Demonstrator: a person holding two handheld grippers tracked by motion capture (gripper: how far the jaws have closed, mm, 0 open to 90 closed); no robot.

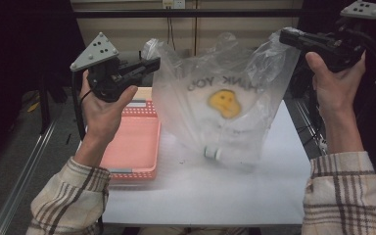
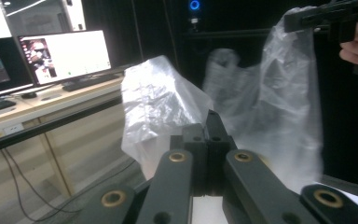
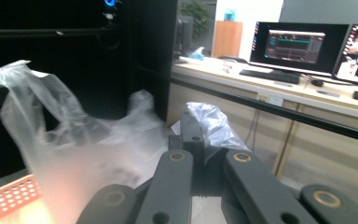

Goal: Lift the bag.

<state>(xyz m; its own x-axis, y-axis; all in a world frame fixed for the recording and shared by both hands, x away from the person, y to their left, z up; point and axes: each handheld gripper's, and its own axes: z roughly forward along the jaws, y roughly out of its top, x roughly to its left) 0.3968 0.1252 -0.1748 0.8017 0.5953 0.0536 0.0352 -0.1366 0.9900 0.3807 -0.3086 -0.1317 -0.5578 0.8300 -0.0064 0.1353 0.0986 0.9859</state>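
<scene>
A clear plastic bag [image 1: 225, 105] with a yellow smiley face and mirrored lettering hangs above the white table [image 1: 200, 196], stretched between both grippers. My left gripper [image 1: 154, 62] is shut on the bag's left handle [image 2: 158, 100], and its jaws stand pressed together in the left gripper view. At the upper right my right gripper [image 1: 285, 35] is shut on the other handle [image 3: 209, 122]. A small whitish object [image 1: 213, 152] lies in the bottom of the bag. Farther off in the left gripper view, the right gripper [image 2: 307, 16] pinches the far handle.
A pink perforated tray [image 1: 132, 147] lies on the table's left side, just left of the bag; its corner [image 3: 11, 198] shows through the plastic. Desks with lit monitors [image 2: 63, 56] stand beyond the table. A metal rail [image 1: 24, 171] runs along the floor at left.
</scene>
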